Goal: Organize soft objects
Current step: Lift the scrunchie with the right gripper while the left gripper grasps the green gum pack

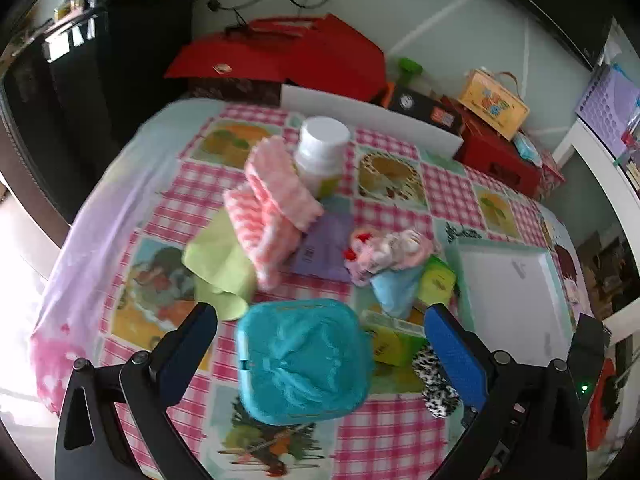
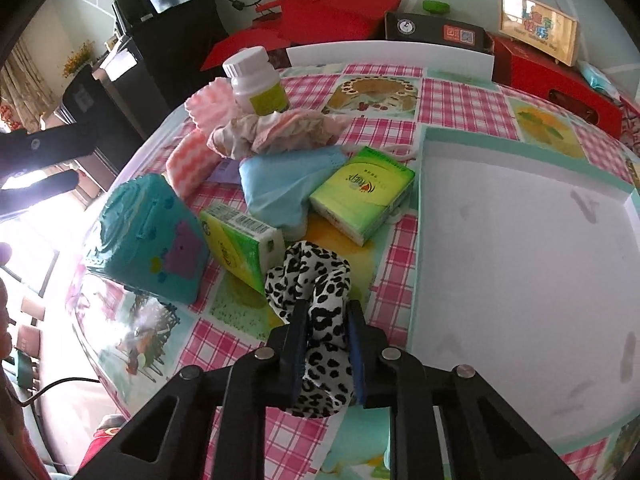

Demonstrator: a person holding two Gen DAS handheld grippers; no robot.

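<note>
Currently the R gripper (image 2: 326, 344) is clamped on the leopard-print scrunchie (image 2: 316, 280), jaws pinching its near loop; the rest of the fabric lies on the checked tablecloth (image 2: 460, 96), touching the yellow-green tissue pack (image 2: 240, 244). L gripper (image 1: 320, 356) is spread wide, holding nothing, poised over the teal wipes pack (image 1: 302, 360) w/ fingers either side but apart from it.

Other items: white tray w/ mint rim (image 2: 424, 208) just right of the scrunchie, nothing in it. Second green tissue pack (image 2: 362, 194), blue cloth (image 2: 280, 192), pink frilly garment (image 2: 276, 132), pink wavy sponge cloths (image 1: 272, 208), light green cloth (image 1: 220, 264) and a white pill bottle (image 1: 322, 152) are clustered mid-table.

Judgement: step in hand is lifting the scrunchie for transfer, prob. to the tray; task looks early, since most soft items remain in the pile.

Risks:
- Grip is on one loop only; slack fabric may drag the adjacent tissue pack on lift.
- Scrunchie is stretchy, could slip from the pads if pulled fast.
- Trailing loop may snag the tray rim if carried low.
- L gripper descending on the wipes pack may nudge it into the tissue pack; both grippers work close together, so collision is possible.
</note>
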